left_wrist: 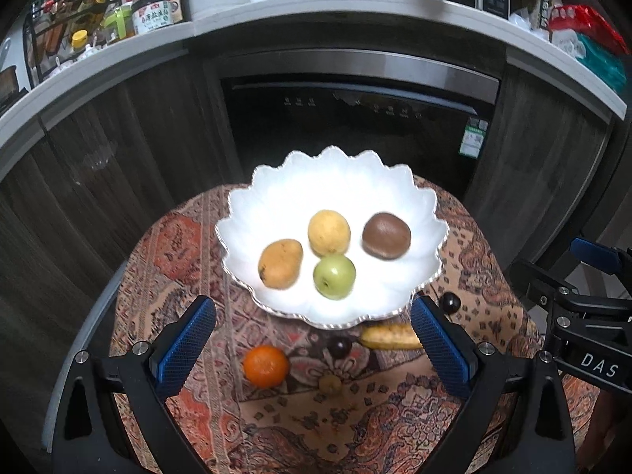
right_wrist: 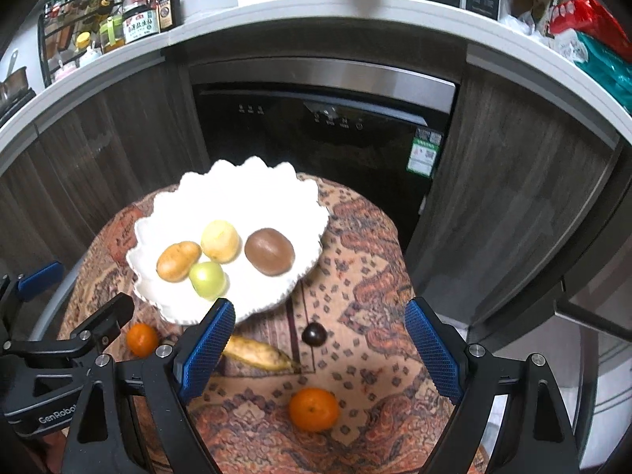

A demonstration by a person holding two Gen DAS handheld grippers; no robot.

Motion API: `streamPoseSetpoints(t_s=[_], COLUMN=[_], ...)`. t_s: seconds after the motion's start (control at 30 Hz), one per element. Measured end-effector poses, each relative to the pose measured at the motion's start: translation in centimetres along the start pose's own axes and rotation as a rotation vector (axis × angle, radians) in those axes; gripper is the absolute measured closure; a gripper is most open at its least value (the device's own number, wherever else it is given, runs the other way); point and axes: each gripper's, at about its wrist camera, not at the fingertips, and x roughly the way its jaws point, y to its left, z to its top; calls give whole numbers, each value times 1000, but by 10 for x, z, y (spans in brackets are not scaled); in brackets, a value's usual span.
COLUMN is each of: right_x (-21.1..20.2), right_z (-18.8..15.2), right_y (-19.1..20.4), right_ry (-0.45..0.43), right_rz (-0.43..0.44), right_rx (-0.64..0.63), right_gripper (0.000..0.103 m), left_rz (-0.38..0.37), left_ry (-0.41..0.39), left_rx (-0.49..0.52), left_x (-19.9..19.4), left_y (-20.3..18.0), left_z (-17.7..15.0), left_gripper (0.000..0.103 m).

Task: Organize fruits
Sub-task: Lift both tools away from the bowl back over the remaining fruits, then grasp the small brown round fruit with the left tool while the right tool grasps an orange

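1. Fruits lie on a small table (left_wrist: 493, 316) under a patterned cloth (right_wrist: 355, 260): a white scalloped bowl (left_wrist: 276, 197) near the far edge holds a mango (left_wrist: 279, 263), a yellow fruit (left_wrist: 328, 232), a green apple (left_wrist: 334, 276) and a kiwi (left_wrist: 386, 236).
2. Loose on the cloth near the front edge lie a banana (right_wrist: 256, 351), two oranges (right_wrist: 314, 409) (right_wrist: 142, 339) and a dark plum (right_wrist: 314, 333).
3. Left gripper (left_wrist: 312, 349) stands wide, empty, above an orange (left_wrist: 265, 366).
4. Right gripper (right_wrist: 316, 349) stands wide, holding nothing.
5. Readable: "DAS" and "GenRobot" on the gripper bodies.
6. Only the left view shows a second plum (left_wrist: 340, 347) and a small yellowish fruit (left_wrist: 330, 384).
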Motion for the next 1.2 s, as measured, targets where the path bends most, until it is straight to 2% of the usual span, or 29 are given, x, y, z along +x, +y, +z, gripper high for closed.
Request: streamPoseSetpoints(t_s=[0.23,0.5,0.67,1.2], right_x=[11,23,31,66], right_z=[-25,-48,-60,-89], right_y=[-4,-5,-5,-3], right_ry=[37,71,90,150], right_rz=[-20,-36,-49,-55], right_rx=[4,7,8,21], right_gripper=[14,14,14,15], left_rz=[-12,-47,-58,-41], left_ry=[41,93,112,182], left_rx=[11,19,21,8], left_x=[15,36,48,84], left_y=[-7,-14,-16,-17], left_z=[-24,-48,-60,-86], left_gripper=[12,31,39,55])
